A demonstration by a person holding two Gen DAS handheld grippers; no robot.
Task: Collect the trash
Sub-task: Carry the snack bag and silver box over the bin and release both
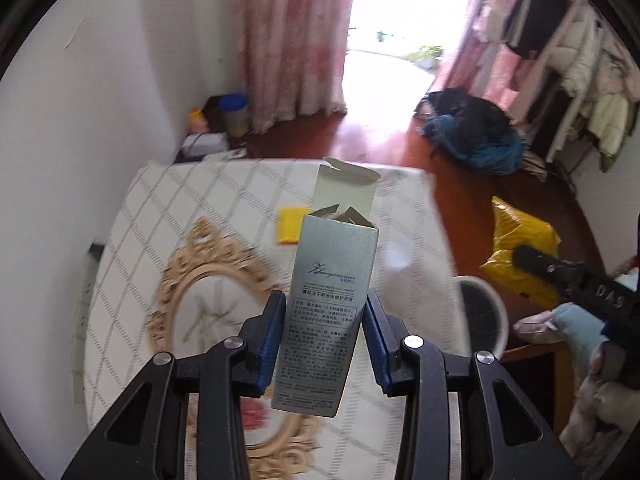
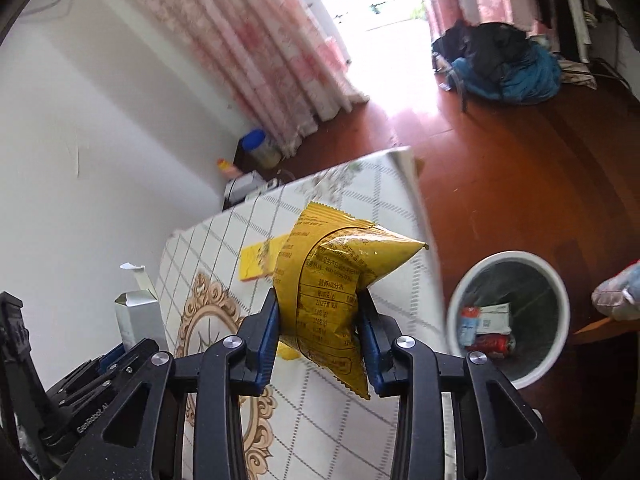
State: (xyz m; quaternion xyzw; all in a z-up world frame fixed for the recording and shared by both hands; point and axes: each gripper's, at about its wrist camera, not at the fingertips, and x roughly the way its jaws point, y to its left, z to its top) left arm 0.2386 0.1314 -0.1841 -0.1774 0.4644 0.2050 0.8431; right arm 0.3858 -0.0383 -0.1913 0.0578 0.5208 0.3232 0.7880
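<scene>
1. Left gripper clamped on a tall silver-grey carton, blue pads pressing both of its narrow sides; carton upright, held clear above the table, top flaps torn open and sticking up.
2. Right gripper squeezed tight on a yellow snack bag, pads pinching the foil at its lower half; bag crumpled, one corner jutting to the right, printed nutrition panel facing the camera.
3. Seen from the right wrist view: same carton at far left, in the other gripper's grip, lifted beside the table edge.
4. Seen from the left wrist view: yellow bag at right, black finger of the right gripper across it, a light blue glove or sleeve behind.
5. Below both grippers: table under a white cloth with a grey grid pattern, pushed against a white wall.
6. On the cloth: an oval mirror with an ornate cream-gold frame, lying flat; a flat yellow packet farther back, apart from the mirror.
7. On the dark red wooden floor to the right of the table: a round white bin with a dark liner, already holding a red can and some white and blue packaging.
8. Bin near the table's edge, well below the held bag.
9. Farther off: pink floral curtains, a heap of dark and blue clothes on the floor.
</scene>
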